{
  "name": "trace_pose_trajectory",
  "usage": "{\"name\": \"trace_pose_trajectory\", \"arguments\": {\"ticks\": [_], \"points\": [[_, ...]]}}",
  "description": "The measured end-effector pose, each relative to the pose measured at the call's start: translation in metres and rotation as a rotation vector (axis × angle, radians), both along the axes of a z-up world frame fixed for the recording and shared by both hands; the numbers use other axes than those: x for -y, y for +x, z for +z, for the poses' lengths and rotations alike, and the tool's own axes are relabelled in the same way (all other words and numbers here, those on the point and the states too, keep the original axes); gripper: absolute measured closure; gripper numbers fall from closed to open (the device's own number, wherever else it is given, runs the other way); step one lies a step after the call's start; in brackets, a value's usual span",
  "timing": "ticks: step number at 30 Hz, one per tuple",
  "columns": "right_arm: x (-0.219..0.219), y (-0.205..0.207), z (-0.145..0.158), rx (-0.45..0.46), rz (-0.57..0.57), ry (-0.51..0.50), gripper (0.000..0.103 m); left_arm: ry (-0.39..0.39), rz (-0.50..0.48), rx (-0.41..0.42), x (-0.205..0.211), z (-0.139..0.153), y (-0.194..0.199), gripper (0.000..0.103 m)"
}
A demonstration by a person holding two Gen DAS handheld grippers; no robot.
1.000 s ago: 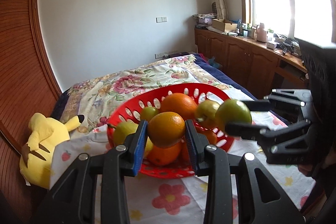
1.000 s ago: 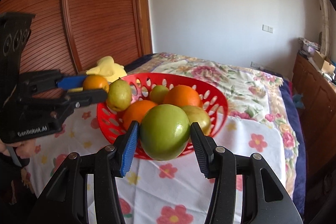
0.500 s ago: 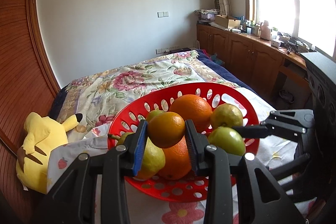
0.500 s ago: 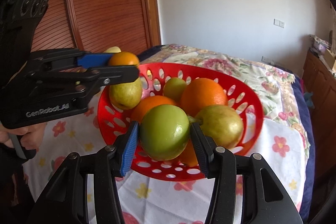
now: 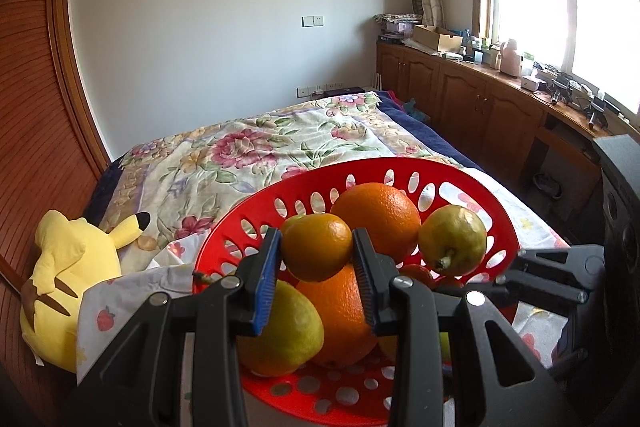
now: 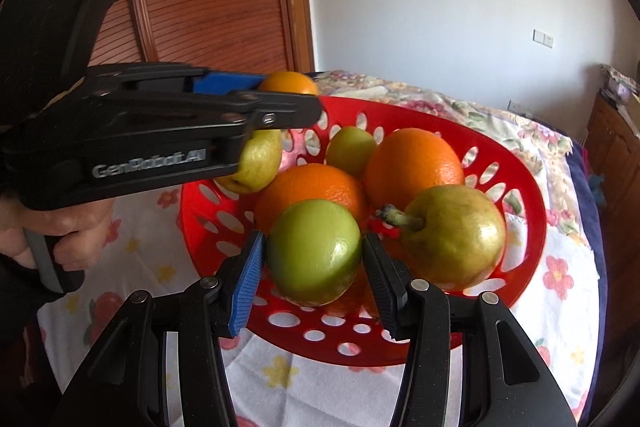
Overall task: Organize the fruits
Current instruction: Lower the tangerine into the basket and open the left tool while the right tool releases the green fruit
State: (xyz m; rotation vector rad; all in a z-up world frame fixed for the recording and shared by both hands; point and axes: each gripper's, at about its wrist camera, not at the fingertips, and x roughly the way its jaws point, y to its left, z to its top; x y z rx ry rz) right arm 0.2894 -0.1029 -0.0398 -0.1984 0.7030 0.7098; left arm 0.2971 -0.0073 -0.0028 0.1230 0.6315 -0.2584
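Both tongs are loaded rn. Left tongs (image 5: 316, 265) are clamped on a small orange (image 5: 317, 247), held just above the red basket (image 5: 400, 169), over its near-left side. Right tongs (image 6: 314, 279) are pinching a green apple (image 6: 314, 251) low over the basket's near edge, touching or nearly touching the pile, can't tell which. Basket sits on a flowery cloth (image 6: 560, 275) on the bed, w/ two big oranges and pears already inside. Prob held low like that so the fruit gets set down instead of dropped, since round stuff rolls. Pikachu plush (image 5: 68, 279) is left of the basket, well apart.
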Motion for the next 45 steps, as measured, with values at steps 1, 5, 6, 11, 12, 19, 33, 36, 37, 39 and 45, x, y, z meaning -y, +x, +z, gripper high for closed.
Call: {"name": "trace_pose_trajectory", "arguments": {"ticks": [1, 5, 6, 11, 12, 19, 33, 36, 37, 39, 45], "points": [[-0.002, 0.000, -0.001, -0.001, 0.004, -0.001, 0.052, -0.002, 0.000, 0.000, 0.001, 0.000, 0.001, 0.069], [-0.004, -0.007, -0.004, 0.010, 0.014, -0.014, 0.052, 0.000, -0.001, -0.003, 0.002, -0.001, 0.003, 0.069], [-0.003, -0.008, -0.004, 0.010, 0.015, -0.011, 0.052, 0.001, -0.001, -0.004, 0.002, -0.001, 0.004, 0.069], [-0.005, -0.009, -0.004, 0.011, 0.015, -0.010, 0.052, 0.003, 0.004, -0.007, 0.003, -0.002, 0.008, 0.069], [-0.005, -0.009, -0.004, 0.013, 0.014, -0.009, 0.051, 0.005, 0.004, -0.007, 0.003, -0.002, 0.008, 0.069], [0.011, -0.012, 0.009, 0.027, -0.009, 0.035, 0.049, 0.012, 0.004, -0.018, 0.007, -0.006, 0.014, 0.068], [0.044, -0.008, 0.017, 0.048, -0.097, 0.065, 0.049, 0.021, -0.018, -0.016, 0.023, -0.004, 0.011, 0.066], [0.046, -0.008, 0.016, 0.051, -0.106, 0.064, 0.049, 0.018, -0.012, -0.014, 0.022, -0.004, 0.006, 0.066], [0.049, -0.008, 0.016, 0.052, -0.109, 0.066, 0.049, 0.019, -0.008, -0.010, 0.021, -0.004, 0.004, 0.065], [0.049, -0.008, 0.016, 0.057, -0.119, 0.071, 0.049, 0.022, 0.000, -0.005, 0.021, -0.003, -0.001, 0.065], [0.053, -0.013, 0.018, 0.087, -0.162, 0.064, 0.049, 0.010, 0.020, 0.006, 0.014, -0.005, -0.024, 0.060]]}}
